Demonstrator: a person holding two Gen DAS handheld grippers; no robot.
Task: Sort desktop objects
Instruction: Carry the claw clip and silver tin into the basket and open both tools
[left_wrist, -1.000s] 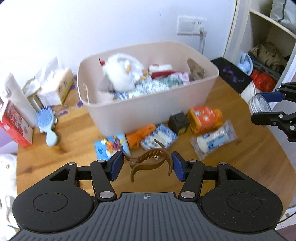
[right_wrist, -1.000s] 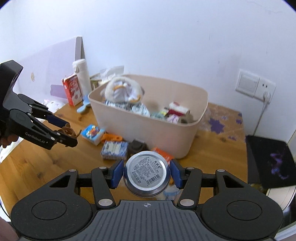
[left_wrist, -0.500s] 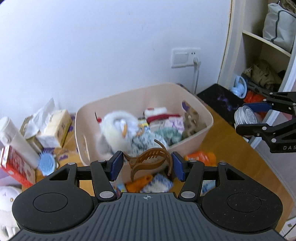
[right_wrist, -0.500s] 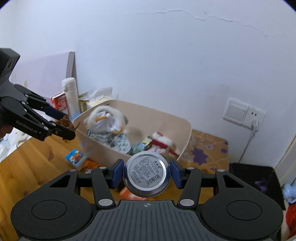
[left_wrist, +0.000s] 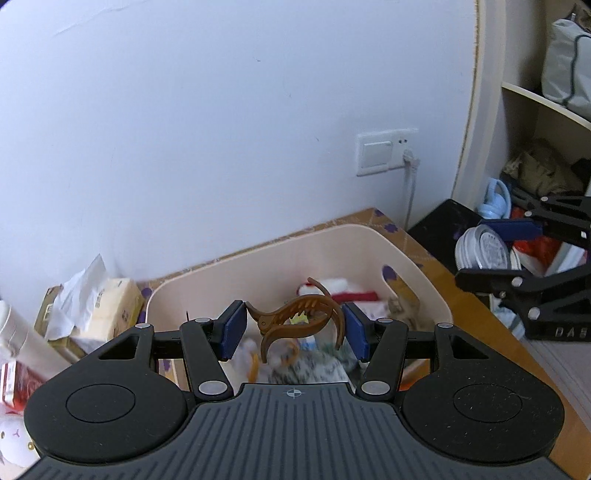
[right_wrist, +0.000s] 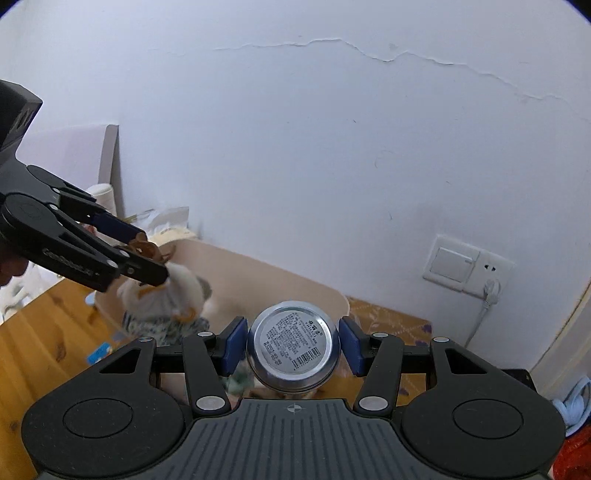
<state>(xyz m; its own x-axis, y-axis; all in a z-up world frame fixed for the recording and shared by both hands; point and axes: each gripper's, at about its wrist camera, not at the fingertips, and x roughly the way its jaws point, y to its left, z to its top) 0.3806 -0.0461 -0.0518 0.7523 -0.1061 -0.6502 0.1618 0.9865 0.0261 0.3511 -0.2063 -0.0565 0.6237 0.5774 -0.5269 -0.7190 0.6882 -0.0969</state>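
Here, left gripper (left_wrist: 293, 334) clamping hair claw (left_wrist: 295, 325), right gripper (right_wrist: 293, 345) clamping tin (right_wrist: 293, 343), bin (left_wrist: 280, 254) below.

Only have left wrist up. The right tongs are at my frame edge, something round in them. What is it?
Observer: A round metal tin, lid with a printed label and barcode facing the camera, squeezed between both blue pads of the right tongs.
Operator: Is it over the bin?
Observer: In the right wrist view the beige bin lies just beyond and below the tin; how far over the rim it sits I cannot tell.
Operator: My claw clip, how does it look from there?
Observer: The left tongs show side-on at the bin's left end, the brown claw clip between their tips, right above a white plush toy inside.
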